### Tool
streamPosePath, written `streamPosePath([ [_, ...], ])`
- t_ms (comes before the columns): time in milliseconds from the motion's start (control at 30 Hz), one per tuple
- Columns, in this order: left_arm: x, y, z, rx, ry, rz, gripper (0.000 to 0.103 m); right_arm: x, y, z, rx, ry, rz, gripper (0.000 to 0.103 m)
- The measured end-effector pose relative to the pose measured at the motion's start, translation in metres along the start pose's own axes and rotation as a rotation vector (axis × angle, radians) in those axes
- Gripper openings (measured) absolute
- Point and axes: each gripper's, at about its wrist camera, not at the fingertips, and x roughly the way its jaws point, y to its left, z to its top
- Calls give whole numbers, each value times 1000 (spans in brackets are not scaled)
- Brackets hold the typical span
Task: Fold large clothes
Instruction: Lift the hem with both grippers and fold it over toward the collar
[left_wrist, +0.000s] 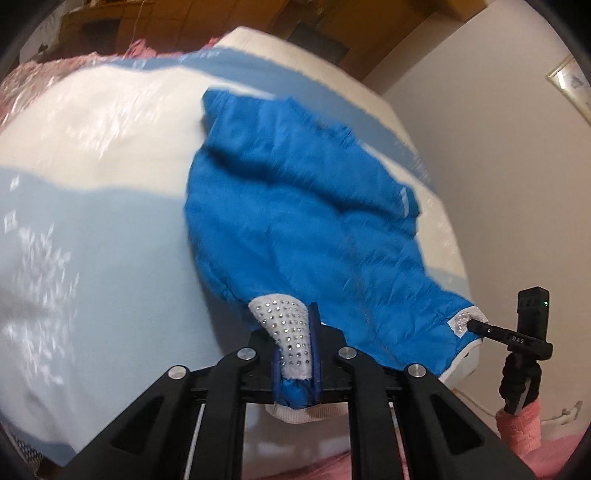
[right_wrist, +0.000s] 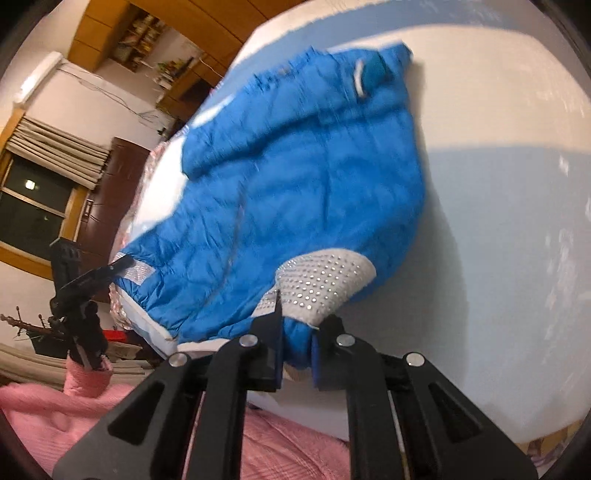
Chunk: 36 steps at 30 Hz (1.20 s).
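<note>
A bright blue padded jacket (left_wrist: 295, 206) lies spread on the bed, its near hem lifted off the cover. The hem carries a white band set with studs (left_wrist: 284, 321). My left gripper (left_wrist: 295, 332) is shut on one corner of that band. At the right of the left wrist view, my right gripper (left_wrist: 474, 325) pinches the other hem corner. In the right wrist view the jacket (right_wrist: 295, 184) stretches away, and the right gripper (right_wrist: 303, 321) is shut on the studded band (right_wrist: 325, 284). The left gripper (right_wrist: 123, 264) holds the far corner at the left.
The bed (left_wrist: 92, 240) has a white and pale blue cover (right_wrist: 498, 258). A pink sleeve (right_wrist: 86, 380) is behind each gripper and pink fabric (right_wrist: 258, 435) lies below. A wall (left_wrist: 498, 147) is close on the right; a window (right_wrist: 33, 210) and wooden cupboards stand beyond.
</note>
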Motion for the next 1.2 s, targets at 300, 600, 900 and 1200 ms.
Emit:
streamPosePath([
  [300, 1, -7, 84, -7, -73, -49, 12, -25, -7, 88, -11, -53, 34, 9],
  [600, 40, -12, 165, 15, -71, -25, 13, 4, -18, 185, 13, -29, 26, 10],
  [900, 98, -2, 234, -8, -38, 21, 13, 48, -45, 259, 49, 8, 0, 10],
  [1200, 169, 26, 284, -39, 24, 110, 14, 98, -77, 314, 86, 45, -42, 10],
])
